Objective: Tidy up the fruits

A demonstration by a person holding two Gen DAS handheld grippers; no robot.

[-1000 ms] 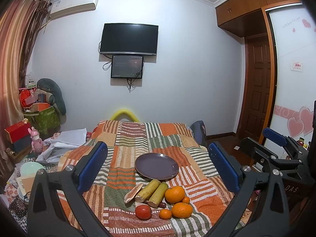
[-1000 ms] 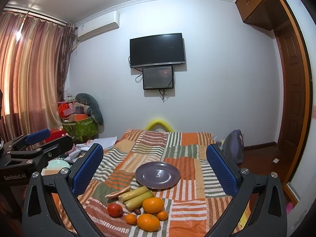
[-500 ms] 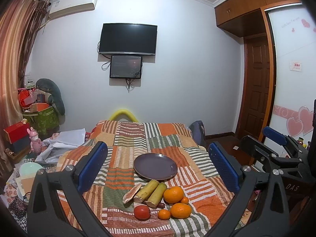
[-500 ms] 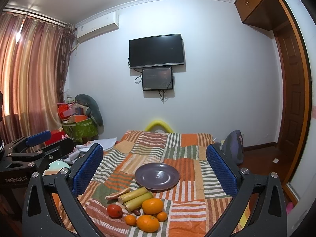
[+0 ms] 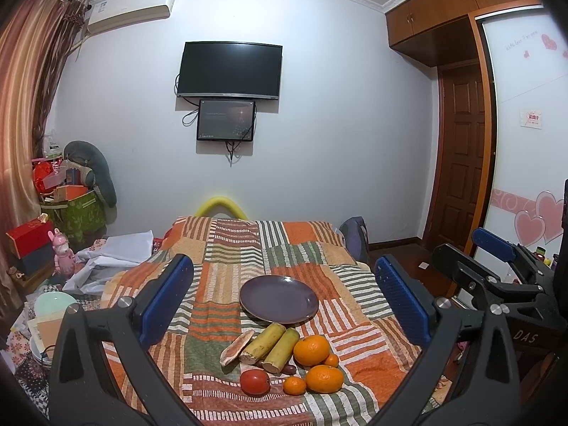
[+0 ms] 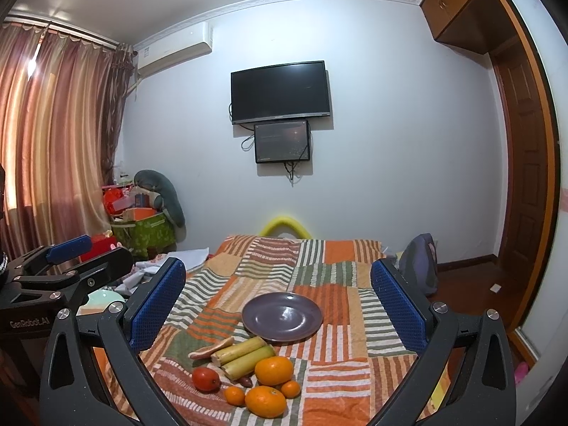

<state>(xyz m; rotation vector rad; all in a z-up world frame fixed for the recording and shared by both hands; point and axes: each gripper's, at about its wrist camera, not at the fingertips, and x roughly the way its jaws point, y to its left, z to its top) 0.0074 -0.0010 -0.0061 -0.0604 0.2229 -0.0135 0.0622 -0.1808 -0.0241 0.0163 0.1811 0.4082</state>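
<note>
Between both wide-open, empty tools, left tool [image 5: 284,301] and right tool [image 6: 277,305], fruits [image 6: 248,369] lie clustered on the bed [image 6: 337,365]; just beyond, a bare plate [image 6: 282,316]. Round oranges [image 6: 274,370] could roll off soft bedding if nudged.

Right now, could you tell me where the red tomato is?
In the left wrist view, the tomato lies on the patchwork blanket, leftmost in the near row, beside a small orange.

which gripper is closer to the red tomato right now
Left, though only slightly. The tomato lies just left of centre before the left gripper; the right gripper has it further off to its left.
</note>
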